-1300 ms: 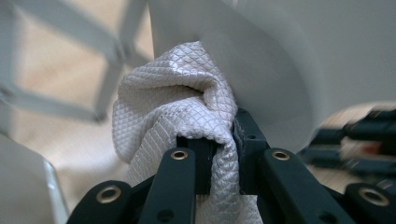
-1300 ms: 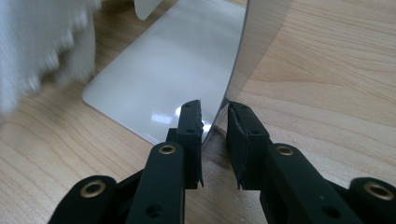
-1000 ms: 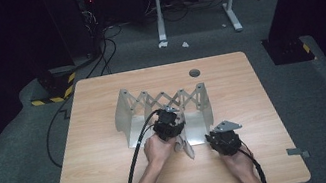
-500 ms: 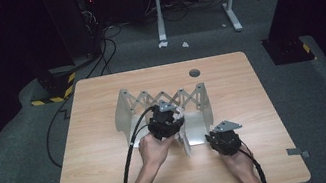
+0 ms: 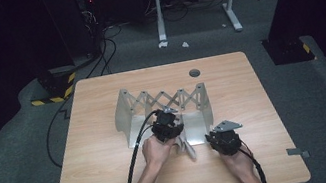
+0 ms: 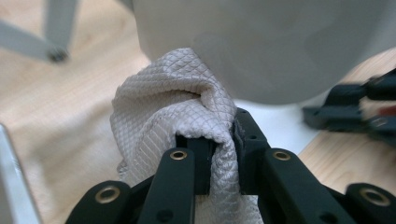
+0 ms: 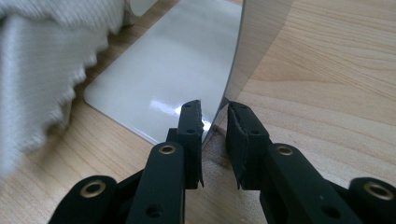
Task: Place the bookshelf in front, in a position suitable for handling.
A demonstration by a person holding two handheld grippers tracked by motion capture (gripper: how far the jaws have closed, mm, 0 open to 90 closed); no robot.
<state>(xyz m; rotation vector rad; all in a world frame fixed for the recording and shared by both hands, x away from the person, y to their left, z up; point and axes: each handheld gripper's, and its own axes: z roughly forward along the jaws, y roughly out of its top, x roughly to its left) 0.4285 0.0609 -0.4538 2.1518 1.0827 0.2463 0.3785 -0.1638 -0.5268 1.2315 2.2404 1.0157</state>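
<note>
My left gripper (image 6: 219, 156) pinches a waffle-weave cloth (image 6: 175, 107) (bunched, pale grey) against the grey metal plate (image 6: 261, 42).

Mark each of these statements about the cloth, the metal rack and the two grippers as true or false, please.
1. The left gripper is shut on the cloth. True.
2. The cloth is bright red. False: it is pale beige with a fine diamond weave.
3. The right gripper has its jaws on either side of the thin end wall of the metal rack. True; whether the pads press on the wall is hard to tell.
4. The rack stands on the floor. False: it stands on the wooden table.
5. The right gripper holds the cloth. False: the cloth is in the left gripper's jaws.
</note>
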